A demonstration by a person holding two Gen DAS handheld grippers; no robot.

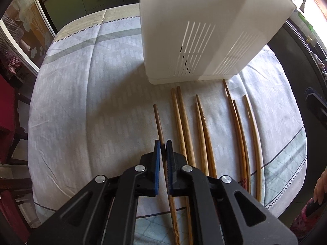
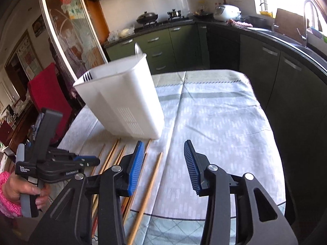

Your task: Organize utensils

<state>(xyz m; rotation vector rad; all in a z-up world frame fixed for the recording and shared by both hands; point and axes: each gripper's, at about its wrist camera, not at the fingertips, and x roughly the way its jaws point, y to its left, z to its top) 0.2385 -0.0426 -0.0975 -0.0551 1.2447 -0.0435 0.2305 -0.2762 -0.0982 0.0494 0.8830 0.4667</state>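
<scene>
The table [image 2: 224, 112], under a pale patterned cloth, carries everything. On it stands the white utensil holder [image 1: 204, 30], a tall slotted plastic tub that looks light and stiff and so, I judge, easy to knock over with a careless push. Just in front of the holder lie the loose chopsticks [image 1: 202, 134], side by side in rough pairs, their tips towards it. The darker chopstick [image 1: 159, 122] lies leftmost of that row, a little apart from the pale ones.

The left gripper [image 1: 163, 145] is clenched on the darker chopstick, its blue pads pressed to the shaft about midway along. The right gripper [image 2: 163, 163] is released, jaws spread wide with nothing between them, hanging over the cloth to the right of the holder's front.

A chopstick is thin, rigid and nearly weightless, with a smooth rounded shaft that I expect would roll or pivot in a loose grip. A hold near the middle keeps it balanced; taken close to one end it would likely swing as it is tipped upright for the holder.

The left wrist view shows the grip itself and the holder's slotted side, but not its mouth. The right wrist view shows the open top of the holder with something pale standing in it, the hand [image 2: 18, 185] on the left tool, and the kitchen counters beyond
</scene>
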